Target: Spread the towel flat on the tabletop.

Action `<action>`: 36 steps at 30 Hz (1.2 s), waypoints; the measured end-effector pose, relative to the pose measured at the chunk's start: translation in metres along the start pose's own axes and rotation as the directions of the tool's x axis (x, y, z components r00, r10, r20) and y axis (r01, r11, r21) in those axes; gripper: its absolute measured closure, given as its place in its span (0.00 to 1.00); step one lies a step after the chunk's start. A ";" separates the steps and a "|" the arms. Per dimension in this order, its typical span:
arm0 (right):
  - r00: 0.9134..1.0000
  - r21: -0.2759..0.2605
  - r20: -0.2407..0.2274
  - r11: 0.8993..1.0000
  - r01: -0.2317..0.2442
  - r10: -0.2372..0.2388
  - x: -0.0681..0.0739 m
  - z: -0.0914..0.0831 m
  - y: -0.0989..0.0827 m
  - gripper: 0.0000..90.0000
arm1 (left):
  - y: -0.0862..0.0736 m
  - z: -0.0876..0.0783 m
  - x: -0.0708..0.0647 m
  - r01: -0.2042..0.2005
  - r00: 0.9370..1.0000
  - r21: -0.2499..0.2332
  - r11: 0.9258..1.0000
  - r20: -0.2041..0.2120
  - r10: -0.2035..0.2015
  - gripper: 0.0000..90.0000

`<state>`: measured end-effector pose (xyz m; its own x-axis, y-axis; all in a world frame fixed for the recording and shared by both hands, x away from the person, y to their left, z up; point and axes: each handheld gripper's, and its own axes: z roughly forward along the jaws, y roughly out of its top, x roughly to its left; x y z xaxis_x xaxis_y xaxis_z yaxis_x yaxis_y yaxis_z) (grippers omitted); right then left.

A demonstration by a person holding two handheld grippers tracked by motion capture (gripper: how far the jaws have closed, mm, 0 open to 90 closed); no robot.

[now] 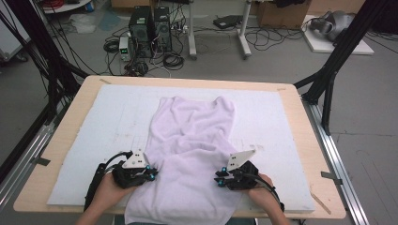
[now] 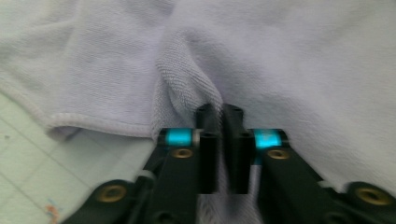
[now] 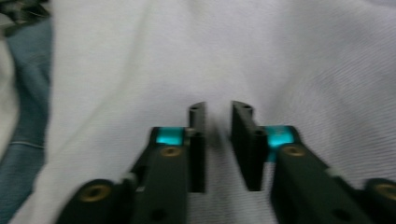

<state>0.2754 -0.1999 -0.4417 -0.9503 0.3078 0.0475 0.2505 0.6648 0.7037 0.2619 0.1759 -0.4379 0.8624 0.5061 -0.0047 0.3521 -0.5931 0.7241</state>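
A pale lilac towel (image 1: 190,150) lies lengthwise down the middle of the high view, on a white mat (image 1: 117,122) that covers the wooden bench (image 1: 70,126); its far end sits near the centre top of the mat and its near end hangs over the bench's bottom edge. The cloth is rumpled, with folds running across its middle. At lower left of the high view the left tool (image 1: 151,175) meets the towel's left edge, held by a hand (image 1: 105,192) coming up from the bottom. In the left gripper view the left tool (image 2: 223,119) has its jaws nearly together, pinching a raised fold of towel (image 2: 187,70) just inside the hemmed edge, with the mat (image 2: 28,154) showing at lower left. At lower right of the high view the right tool (image 1: 219,178) rests on the towel's right side, with its hand (image 1: 265,194) behind it. In the right gripper view the right tool (image 3: 218,116) shows a narrow gap between its jaws, with blurred towel (image 3: 280,60) in and behind the gap; I cannot tell whether the pads press on it. Blue fabric (image 3: 28,112) shows at the left edge of that view.
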 end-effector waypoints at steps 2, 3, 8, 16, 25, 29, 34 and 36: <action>1.000 0.001 -0.018 1.000 0.008 -0.008 0.002 0.000 0.000 0.96 | -0.002 -0.005 -0.004 0.008 1.000 -0.001 1.000 0.004 -0.008 0.96; 0.999 0.006 -0.016 0.999 0.031 -0.031 0.005 -0.001 0.001 0.97 | -0.003 -0.008 -0.006 0.016 1.000 -0.003 1.000 0.006 -0.016 0.96; 0.993 -0.010 -0.078 0.996 0.091 -0.091 0.025 -0.015 0.008 0.97 | -0.009 -0.039 -0.024 0.032 0.999 -0.040 0.999 0.031 -0.031 0.96; 0.989 -0.068 -0.059 0.989 0.129 -0.133 0.044 -0.056 0.023 0.76 | 0.005 -0.059 -0.034 0.006 0.998 -0.085 0.996 0.069 0.000 0.60; 0.999 0.006 -0.034 0.999 0.037 -0.037 0.011 -0.005 0.003 0.66 | 0.020 -0.001 -0.001 0.070 0.992 -0.042 0.997 0.111 -0.065 0.58; 1.000 -0.009 -0.017 1.000 0.004 -0.004 0.011 0.002 0.001 0.82 | 0.013 0.015 -0.007 -0.002 0.993 -0.025 1.000 0.118 0.005 0.85; 0.999 -0.018 -0.046 1.000 0.024 -0.025 0.016 0.006 0.004 0.95 | 0.009 0.008 -0.013 0.002 0.995 -0.047 0.999 0.101 0.002 0.93; 0.996 -0.025 -0.080 0.999 0.033 -0.035 0.021 0.007 0.006 0.96 | 0.006 -0.002 -0.017 -0.002 0.995 -0.059 0.998 0.099 0.008 0.93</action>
<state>0.2580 -0.1844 -0.4410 -0.9703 0.2286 0.0796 0.2141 0.6574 0.7225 0.2482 0.1651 -0.4321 0.8969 0.4370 -0.0669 0.3281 -0.5564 0.7634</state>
